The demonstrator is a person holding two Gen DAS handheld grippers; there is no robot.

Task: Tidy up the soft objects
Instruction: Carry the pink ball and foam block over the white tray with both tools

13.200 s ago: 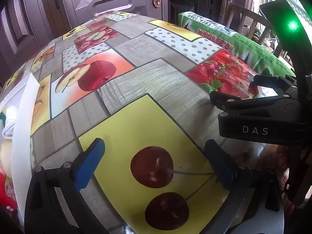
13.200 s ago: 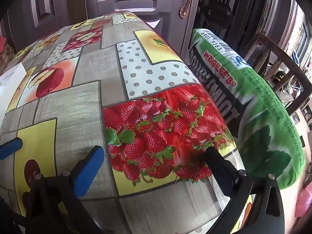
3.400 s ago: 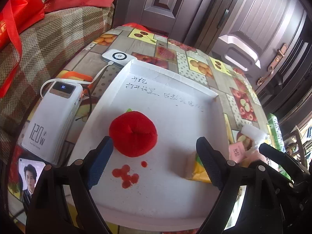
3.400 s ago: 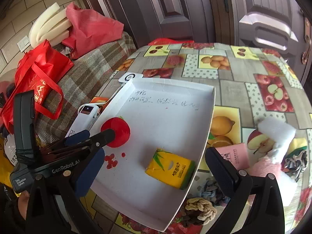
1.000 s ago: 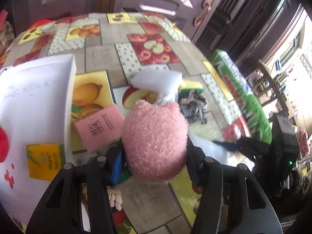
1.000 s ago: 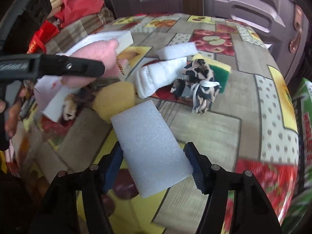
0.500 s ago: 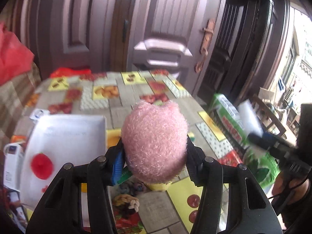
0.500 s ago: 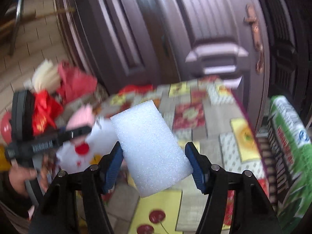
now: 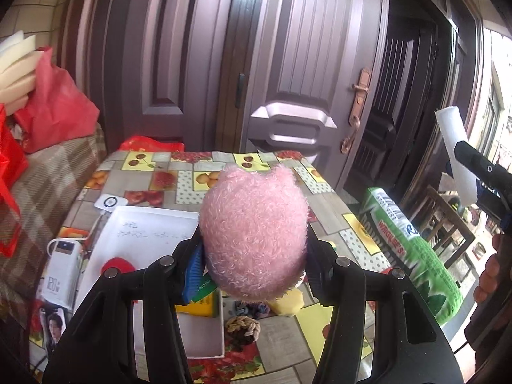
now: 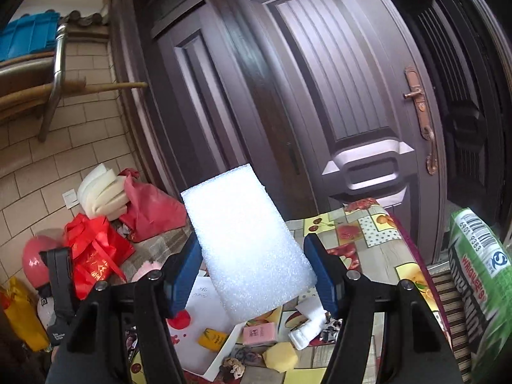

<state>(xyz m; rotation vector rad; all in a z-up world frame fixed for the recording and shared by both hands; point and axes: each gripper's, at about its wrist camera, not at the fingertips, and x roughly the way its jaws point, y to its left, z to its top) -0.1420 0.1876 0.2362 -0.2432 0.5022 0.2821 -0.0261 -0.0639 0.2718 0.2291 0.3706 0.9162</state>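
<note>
Fruit-print table (image 9: 179, 188) below; left tongs (image 9: 254, 256) clamping pink plush (image 9: 252, 233), right tongs (image 10: 252, 268) clamping white foam block (image 10: 246, 240).

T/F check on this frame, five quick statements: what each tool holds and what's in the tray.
1. The left tool grips a pink plush toy. True.
2. The right tool is empty. False: it holds a white foam block.
3. A red plush lies in the white tray. True.
4. The yellow sponge sits inside the tray. False: it lies on the tablecloth beside it.
5. Both held items rest on the table. False: both are lifted above it.
</note>
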